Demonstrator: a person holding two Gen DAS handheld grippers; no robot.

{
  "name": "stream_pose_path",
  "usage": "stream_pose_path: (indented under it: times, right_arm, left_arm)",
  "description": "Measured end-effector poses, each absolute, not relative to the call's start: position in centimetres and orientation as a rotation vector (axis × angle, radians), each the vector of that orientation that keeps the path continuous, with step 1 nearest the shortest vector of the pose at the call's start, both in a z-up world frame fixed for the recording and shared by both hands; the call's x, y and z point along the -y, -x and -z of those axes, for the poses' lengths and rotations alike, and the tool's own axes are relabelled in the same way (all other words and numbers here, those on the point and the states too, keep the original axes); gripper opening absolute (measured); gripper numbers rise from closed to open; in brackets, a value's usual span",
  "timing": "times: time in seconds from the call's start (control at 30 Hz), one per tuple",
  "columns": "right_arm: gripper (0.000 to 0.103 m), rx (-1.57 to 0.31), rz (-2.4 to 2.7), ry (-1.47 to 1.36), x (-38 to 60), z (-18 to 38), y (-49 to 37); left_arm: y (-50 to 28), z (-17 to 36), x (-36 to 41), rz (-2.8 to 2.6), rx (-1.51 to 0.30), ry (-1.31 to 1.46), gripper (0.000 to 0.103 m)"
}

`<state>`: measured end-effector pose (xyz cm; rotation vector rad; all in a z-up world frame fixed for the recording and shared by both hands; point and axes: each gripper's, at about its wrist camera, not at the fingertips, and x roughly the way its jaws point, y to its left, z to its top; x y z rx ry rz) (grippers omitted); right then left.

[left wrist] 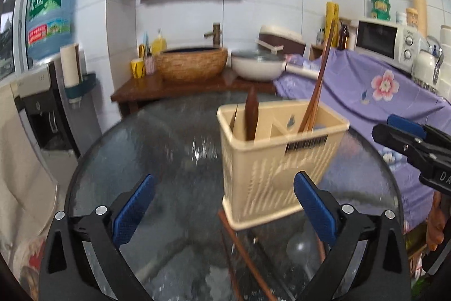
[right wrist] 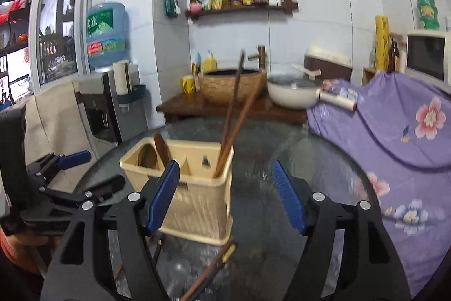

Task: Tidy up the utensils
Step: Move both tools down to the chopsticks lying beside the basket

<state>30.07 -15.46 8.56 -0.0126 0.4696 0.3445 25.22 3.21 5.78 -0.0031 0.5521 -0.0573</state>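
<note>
A cream slotted utensil holder (left wrist: 270,168) (right wrist: 197,196) stands on a round glass table (left wrist: 169,148). Its left compartment holds a dark wooden spoon (left wrist: 251,114) (right wrist: 162,148). Long brown chopsticks (left wrist: 318,86) (right wrist: 234,117) lean out of its right compartment. More chopsticks (left wrist: 245,253) (right wrist: 214,264) and a clear spoon (left wrist: 298,247) lie on the glass just in front of the holder. My left gripper (left wrist: 224,179) is open in front of the holder's near left corner, holding nothing. My right gripper (right wrist: 225,164) is open before the holder's right end, also holding nothing.
Behind the table a wooden counter (left wrist: 141,86) carries a woven basin (left wrist: 191,64) and a white pan (left wrist: 256,64). A purple flowered cloth (left wrist: 366,86) and a microwave (left wrist: 383,41) are on the right. A water dispenser (left wrist: 48,19) stands at the left.
</note>
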Motion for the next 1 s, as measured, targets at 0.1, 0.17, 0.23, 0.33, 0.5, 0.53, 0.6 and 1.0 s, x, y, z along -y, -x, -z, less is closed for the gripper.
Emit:
stream_pose_path:
  times: [0.1, 0.17, 0.23, 0.33, 0.5, 0.53, 0.6, 1.0]
  right_arm:
    - [0.069, -0.574, -0.328, 0.009, 15.7, -5.5, -30.1]
    - [0.069, -0.652, -0.315, 0.016, 15.5, -3.0, -30.0]
    - [0.069, -0.713, -0.305, 0.023, 15.3, -0.8, -29.9]
    - [0.065, -0.782, -0.285, 0.040, 15.0, 1.8, -29.7]
    - [0.058, -0.840, -0.261, 0.055, 14.4, 4.0, -29.3]
    - [0.057, -0.844, -0.261, 0.057, 14.3, 4.1, -29.4]
    - [0.057, -0.848, -0.260, 0.057, 14.1, 4.2, -29.3]
    - [0.047, -0.883, -0.245, 0.134, 11.9, 4.4, -28.9]
  left_arm:
    - [-24.6, -3.2, -3.8, 0.032, -0.621, -0.002, 0.096]
    - [-24.1, -1.8, -4.1, 0.010, -0.662, -0.001, 0.092]
    - [-23.7, -0.2, -4.5, 0.016, -0.709, 0.018, 0.084]
    - [-23.5, 1.5, -4.9, 0.007, -0.765, 0.047, 0.075]
    - [-23.2, 3.3, -4.5, 0.007, -0.816, 0.027, 0.064]
    - [-23.1, 3.6, -4.4, 0.004, -0.823, 0.018, 0.061]
    - [-23.0, 3.8, -4.1, 0.016, -0.833, 0.024, 0.059]
    - [-22.9, 4.7, -2.8, 0.023, -0.859, -0.021, 0.051]
